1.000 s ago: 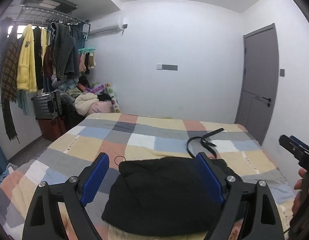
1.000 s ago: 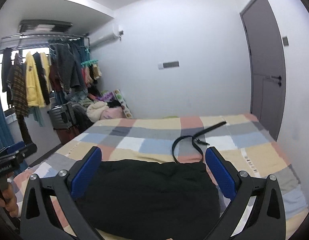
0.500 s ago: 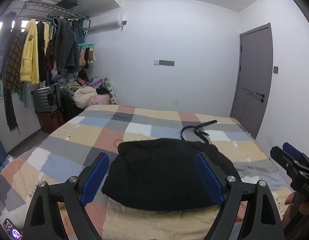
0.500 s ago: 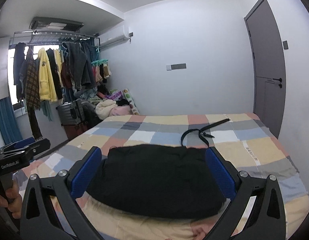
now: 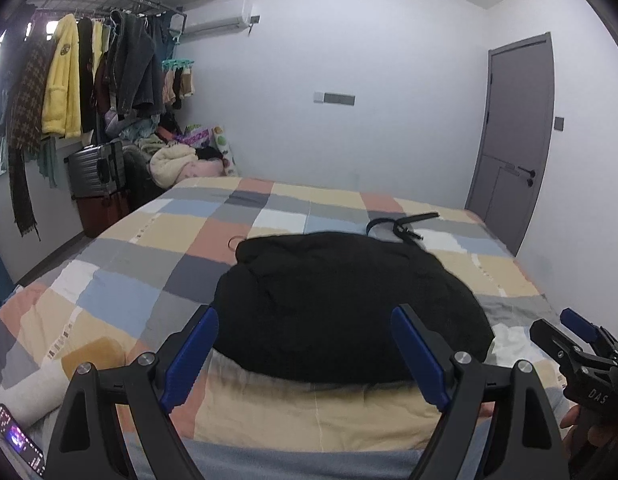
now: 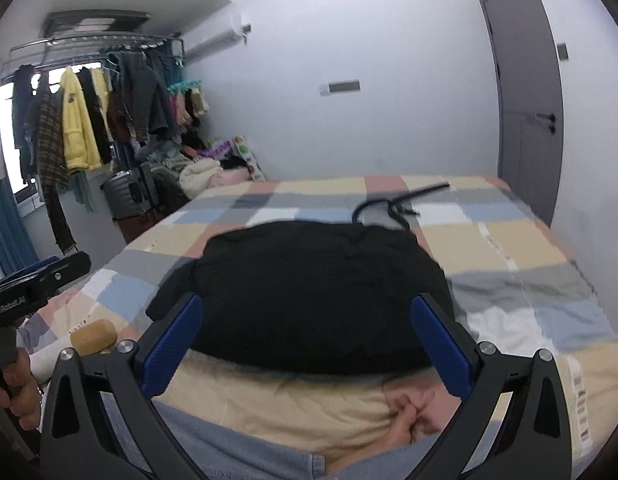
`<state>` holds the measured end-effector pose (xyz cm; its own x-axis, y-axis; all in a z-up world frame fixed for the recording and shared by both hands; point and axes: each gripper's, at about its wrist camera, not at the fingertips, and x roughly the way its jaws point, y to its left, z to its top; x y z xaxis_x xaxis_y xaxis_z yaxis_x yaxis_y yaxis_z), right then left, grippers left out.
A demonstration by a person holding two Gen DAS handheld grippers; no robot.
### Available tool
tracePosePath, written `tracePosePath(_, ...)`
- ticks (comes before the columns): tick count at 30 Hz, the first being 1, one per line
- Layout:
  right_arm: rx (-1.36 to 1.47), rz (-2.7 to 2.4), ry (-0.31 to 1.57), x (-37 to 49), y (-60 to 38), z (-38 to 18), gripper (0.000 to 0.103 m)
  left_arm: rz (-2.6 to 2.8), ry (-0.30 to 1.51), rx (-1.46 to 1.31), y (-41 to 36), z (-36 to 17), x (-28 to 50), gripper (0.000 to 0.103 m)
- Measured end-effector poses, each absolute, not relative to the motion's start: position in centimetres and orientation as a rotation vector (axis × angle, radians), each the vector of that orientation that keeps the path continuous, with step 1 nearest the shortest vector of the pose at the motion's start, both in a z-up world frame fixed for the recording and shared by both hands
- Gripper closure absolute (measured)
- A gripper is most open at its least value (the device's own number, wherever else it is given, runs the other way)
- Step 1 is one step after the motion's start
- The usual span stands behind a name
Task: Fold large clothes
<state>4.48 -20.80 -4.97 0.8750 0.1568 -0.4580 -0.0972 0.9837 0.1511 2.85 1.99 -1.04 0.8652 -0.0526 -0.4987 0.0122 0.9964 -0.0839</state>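
A black garment lies folded in a rounded bundle on the checked bedspread; it also shows in the right wrist view. My left gripper is open and empty, held above the bed's near edge, short of the garment. My right gripper is open and empty too, at the garment's near edge, and shows from the side in the left wrist view. The left gripper shows at the left of the right wrist view.
A black belt lies on the bed beyond the garment. A clothes rack with hanging coats, a suitcase and a pile of clothes stand at the left. A grey door is at the right. A phone lies at lower left.
Both grippers have pulled back toward the near edge of the bed and away from the garment, which now lies farther ahead. Both stay open.
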Motion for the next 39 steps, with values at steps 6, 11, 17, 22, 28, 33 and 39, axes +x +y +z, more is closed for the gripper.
tracePosePath(6, 0.096, 0.11, 0.503, 3.8, -21.1, -5.7, 0.0, -0.032, 0.559, -0.072, 1.6, -2.4, 3.1, 0.015)
tracePosePath(11, 0.095, 0.102, 0.513, 3.8, -21.1, -5.8, 0.0, -0.022, 0.565, -0.073, 1.5, -2.7, 3.1, 0.015)
tracePosePath(17, 0.092, 0.097, 0.513, 3.8, -21.1, -5.6, 0.0, -0.018, 0.579, -0.076, 1.8, -2.8, 3.3, 0.015)
tracePosePath(22, 0.091, 0.098, 0.511, 3.8, -21.0, -5.6, 0.0, -0.017, 0.588, -0.072, 1.7, -2.8, 3.5, 0.015)
tracePosePath(28, 0.083, 0.095, 0.519, 3.8, -20.8, -5.6, 0.0, -0.018, 0.592, -0.072, 1.7, -2.9, 3.5, 0.015)
tracePosePath(33, 0.082, 0.089, 0.524, 3.9, -20.7, -5.7, 0.0, -0.018, 0.592, -0.073, 1.7, -2.9, 3.6, 0.015)
tracePosePath(39, 0.082, 0.082, 0.527, 3.9, -20.8, -5.8, 0.0, -0.019, 0.602, -0.069, 1.8, -3.0, 3.6, 0.015)
